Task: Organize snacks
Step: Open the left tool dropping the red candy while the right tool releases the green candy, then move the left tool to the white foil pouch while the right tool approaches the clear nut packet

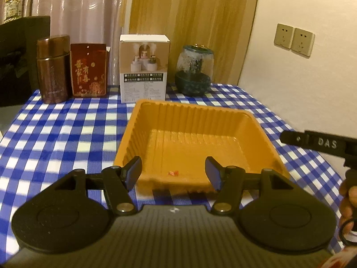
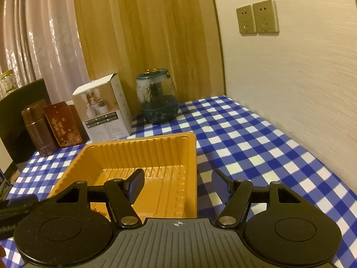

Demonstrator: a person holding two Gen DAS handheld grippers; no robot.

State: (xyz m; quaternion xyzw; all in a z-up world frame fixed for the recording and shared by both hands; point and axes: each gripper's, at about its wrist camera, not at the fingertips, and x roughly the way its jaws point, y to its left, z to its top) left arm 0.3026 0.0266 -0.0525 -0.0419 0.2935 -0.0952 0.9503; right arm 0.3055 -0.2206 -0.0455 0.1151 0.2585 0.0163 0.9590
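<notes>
The orange tray [image 1: 252, 134] sits mid-surface [image 1: 67, 129], near side toward both tools, apparently as the bin for snacks; no snacks show, only a red scrap [image 1: 173, 173]. Left tongs [image 1: 173, 169] and right tongs [image 2: 177, 185] hover spread, holding nothing, probably ready for a first pick.

The tablecloth [image 1: 67, 129] was checked in blue and white. On it sat an orange tray [image 1: 252, 134] with ribbed walls and a small red scrap [image 1: 173, 173] at its 6 o'clock. At 11 o'clock stood a brown flask [image 1: 53, 69], a dark red box [image 1: 89, 71] with gold lettering, and a white carton [image 1: 144, 69]. At 1 o'clock stood a dark green jar [image 1: 194, 71]. The grippers were black.
</notes>
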